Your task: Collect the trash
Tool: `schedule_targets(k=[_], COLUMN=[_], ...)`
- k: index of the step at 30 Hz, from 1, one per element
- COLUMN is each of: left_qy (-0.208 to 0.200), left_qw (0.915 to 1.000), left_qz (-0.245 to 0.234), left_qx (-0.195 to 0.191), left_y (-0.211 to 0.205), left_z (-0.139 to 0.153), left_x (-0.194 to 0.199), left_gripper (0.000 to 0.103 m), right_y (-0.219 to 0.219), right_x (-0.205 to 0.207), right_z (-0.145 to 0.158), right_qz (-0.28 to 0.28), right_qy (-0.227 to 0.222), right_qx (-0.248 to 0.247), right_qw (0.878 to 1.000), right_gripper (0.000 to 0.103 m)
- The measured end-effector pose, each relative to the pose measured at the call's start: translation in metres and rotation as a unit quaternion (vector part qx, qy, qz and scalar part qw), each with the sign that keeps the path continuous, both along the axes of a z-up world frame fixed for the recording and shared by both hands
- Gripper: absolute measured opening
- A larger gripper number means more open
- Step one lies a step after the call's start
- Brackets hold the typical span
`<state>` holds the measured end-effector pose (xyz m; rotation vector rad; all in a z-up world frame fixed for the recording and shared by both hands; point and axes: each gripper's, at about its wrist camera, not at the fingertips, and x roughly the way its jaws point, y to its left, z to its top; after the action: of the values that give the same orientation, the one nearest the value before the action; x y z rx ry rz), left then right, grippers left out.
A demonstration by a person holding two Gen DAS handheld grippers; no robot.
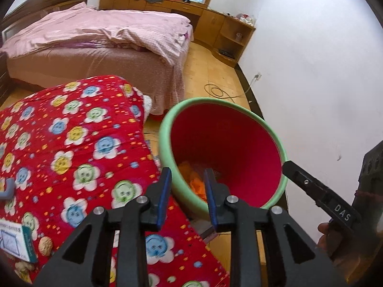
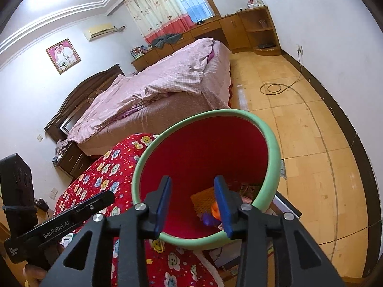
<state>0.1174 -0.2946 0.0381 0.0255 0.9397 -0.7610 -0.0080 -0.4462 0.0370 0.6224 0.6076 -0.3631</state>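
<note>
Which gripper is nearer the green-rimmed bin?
Right. The right gripper points straight into the bin, fingers over its opening. The left gripper sits at the near rim, partly over the red blanket.

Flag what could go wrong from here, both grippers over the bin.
1. Both grippers look open and empty: left gripper, right gripper. A drop may have missed the bin.
2. The two rigs crowd one rim and could knock together or tip it.
3. The box and the snack still lie on the red blanket, easily overlooked.
</note>
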Motion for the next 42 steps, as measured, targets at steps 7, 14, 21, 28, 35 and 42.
schedule_targets(k=[7, 14, 21, 28, 35, 42], left_qy=[-0.009, -0.011, -0.031, -0.036, -0.028, -0.005], left_qw=[0.9991, 0.9965, 0.9918, 0.9862, 0.9808, 0.9771], left_qz=[0.04, 0.082, 0.121, 0.156, 0.181, 0.192], left_qx=[0.007, 0.012, 0.029, 0.043, 0.066, 0.091], left_y=[0.039, 0.083, 0.122, 0.163, 0.199, 0.216], left_z=[0.006, 0.007, 0.01, 0.007, -0.006, -0.028], left_x=[-0.003, -0.002, -0.006, -0.005, 0.0, 0.009], left_gripper=[0.042, 0.051, 0.072, 0.075, 0.092, 0.093], right_y=[0.017, 0.041, 0.069, 0.099, 0.126, 0.143], right_x=[0.003, 0.006, 0.012, 0.022, 0.028, 0.036], right_z=[0.009, 0.016, 0.016, 0.015, 0.014, 0.012], right_qz=[0.017, 0.036, 0.057, 0.082, 0.103, 0.121], right_qy=[-0.009, -0.013, -0.004, 0.005, 0.012, 0.021], right_qx=[-0.002, -0.005, -0.009, -0.012, -0.019, -0.024], right_qw=[1.0, 0.999, 0.998, 0.997, 0.994, 0.992], right_gripper=[0.055, 0.065, 0.077, 0.081, 0.082, 0.082])
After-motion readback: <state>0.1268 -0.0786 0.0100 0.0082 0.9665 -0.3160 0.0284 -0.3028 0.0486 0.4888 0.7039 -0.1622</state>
